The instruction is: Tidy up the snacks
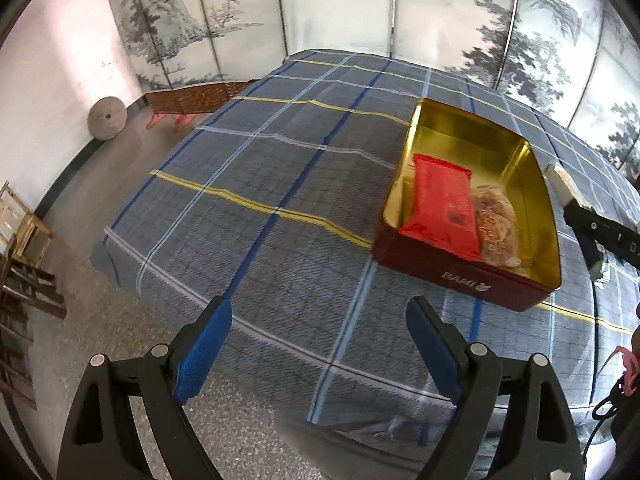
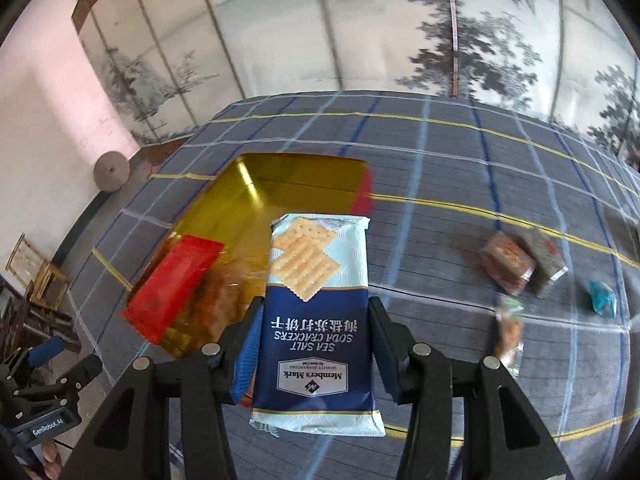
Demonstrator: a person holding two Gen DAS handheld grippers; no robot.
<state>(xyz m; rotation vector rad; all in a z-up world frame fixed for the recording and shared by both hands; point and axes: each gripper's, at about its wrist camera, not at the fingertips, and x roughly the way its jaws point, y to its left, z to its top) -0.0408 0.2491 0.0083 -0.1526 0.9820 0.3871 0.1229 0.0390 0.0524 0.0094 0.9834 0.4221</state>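
A red tin with a gold inside [image 1: 536, 184] stands on the plaid table; it also shows in the right wrist view [image 2: 296, 176]. In it lie a red snack pack [image 1: 438, 208] [image 2: 176, 284] and a clear-wrapped brown snack [image 1: 496, 228] [image 2: 212, 304]. My left gripper [image 1: 318, 314] is open and empty, near the table's front edge, left of the tin. My right gripper [image 2: 316, 308] is shut on a blue and white pack of sea salt soda crackers [image 2: 316, 312], held above the tin's right side. The right gripper's tip shows in the left wrist view [image 1: 560, 184].
Several loose snacks lie on the table to the right: two wrapped bars [image 2: 520, 260], a small teal pack [image 2: 602, 298] and a clear pack [image 2: 508, 332]. A painted folding screen [image 1: 340, 8] stands behind the table. A wooden chair [image 1: 24, 232] stands at the left.
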